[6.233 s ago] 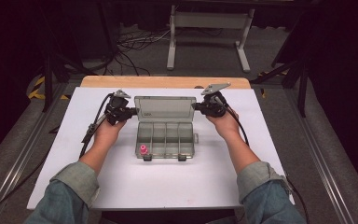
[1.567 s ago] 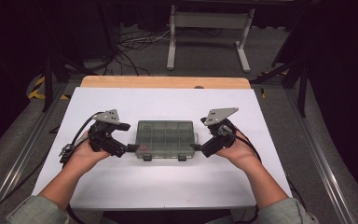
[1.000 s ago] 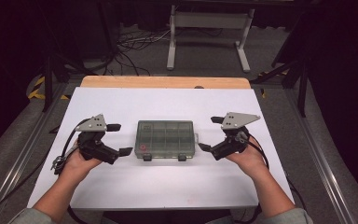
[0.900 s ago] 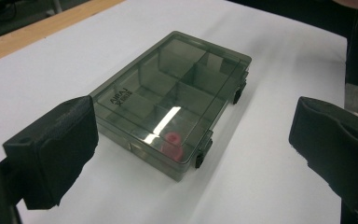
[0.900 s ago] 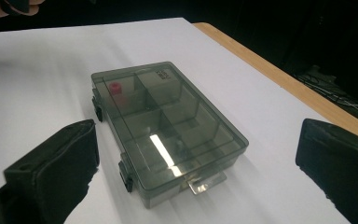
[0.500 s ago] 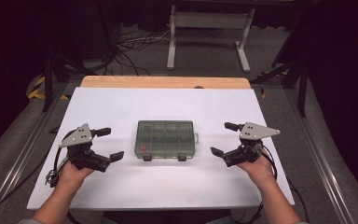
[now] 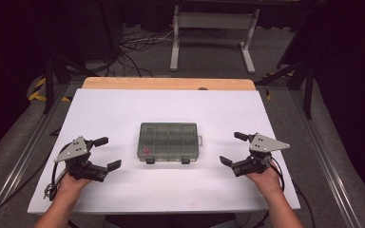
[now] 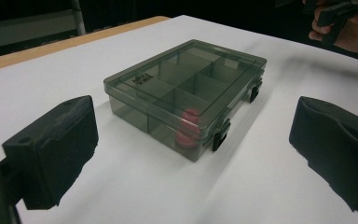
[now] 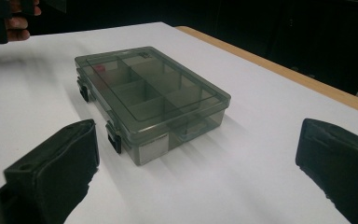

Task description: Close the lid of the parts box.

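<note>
From above, a closed smoky compartment box (image 7: 168,142) is seen mid-table (image 7: 266,104), flanked well apart by the left gripper (image 7: 105,153) and right gripper (image 7: 232,148), both spread wide and empty. In each gripper view, the latched box is framed between parted jaws, a pink piece (image 8: 187,126) stored inside.

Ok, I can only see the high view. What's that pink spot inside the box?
Observer: The left gripper view shows two round pink pieces, one above the other, in a corner compartment of the clear organizer box, beside a latch.
Operator: Is anything stuck on the outside of the box?
Observer: Yes. The right gripper view shows a pale label on the short side wall nearest that gripper. I can't read it.
</note>
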A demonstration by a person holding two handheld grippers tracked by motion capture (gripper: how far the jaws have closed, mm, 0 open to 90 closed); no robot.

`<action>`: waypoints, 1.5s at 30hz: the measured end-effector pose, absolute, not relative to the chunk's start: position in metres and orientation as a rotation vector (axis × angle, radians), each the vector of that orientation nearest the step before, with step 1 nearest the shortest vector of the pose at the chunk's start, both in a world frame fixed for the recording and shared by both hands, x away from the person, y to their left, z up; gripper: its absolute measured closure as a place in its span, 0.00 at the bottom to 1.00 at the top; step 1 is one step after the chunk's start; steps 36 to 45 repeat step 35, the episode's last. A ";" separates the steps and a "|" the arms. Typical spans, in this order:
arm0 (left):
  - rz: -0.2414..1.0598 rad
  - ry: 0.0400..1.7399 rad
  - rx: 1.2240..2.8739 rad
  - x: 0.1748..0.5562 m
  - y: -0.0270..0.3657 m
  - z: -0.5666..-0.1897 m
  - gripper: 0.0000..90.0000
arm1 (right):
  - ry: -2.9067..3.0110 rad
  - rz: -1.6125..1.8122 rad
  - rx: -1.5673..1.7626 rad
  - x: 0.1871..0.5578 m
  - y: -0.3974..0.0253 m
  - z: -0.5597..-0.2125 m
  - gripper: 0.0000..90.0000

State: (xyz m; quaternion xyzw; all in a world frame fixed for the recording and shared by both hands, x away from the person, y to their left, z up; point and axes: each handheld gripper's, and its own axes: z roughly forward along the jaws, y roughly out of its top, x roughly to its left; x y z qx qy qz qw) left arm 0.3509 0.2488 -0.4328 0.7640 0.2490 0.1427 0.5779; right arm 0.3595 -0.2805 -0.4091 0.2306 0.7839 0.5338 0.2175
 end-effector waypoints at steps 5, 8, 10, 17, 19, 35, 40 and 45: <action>0.321 0.578 1.775 0.348 0.254 -0.441 0.01 | 2.159 1.491 0.662 0.354 -0.285 -0.421 0.00; 0.315 0.594 1.760 0.347 0.258 -0.448 0.01 | 2.159 1.491 0.678 0.351 -0.288 -0.428 0.00; 0.312 0.597 1.746 0.347 0.262 -0.452 0.01 | 2.164 1.478 0.686 0.350 -0.289 -0.432 0.00; 0.282 0.619 1.752 0.346 0.265 -0.466 0.01 | 2.159 1.510 0.750 0.348 -0.293 -0.449 0.00; 0.298 0.616 1.750 0.345 0.264 -0.466 0.01 | 2.171 1.479 0.768 0.348 -0.292 -0.453 0.00; 0.317 0.669 1.710 0.344 0.264 -0.467 0.01 | 2.122 1.454 0.806 0.347 -0.293 -0.454 0.00; 0.317 0.669 1.710 0.344 0.264 -0.467 0.01 | 2.122 1.454 0.806 0.347 -0.293 -0.454 0.00; 0.317 0.669 1.710 0.344 0.264 -0.467 0.01 | 2.122 1.454 0.806 0.347 -0.293 -0.454 0.00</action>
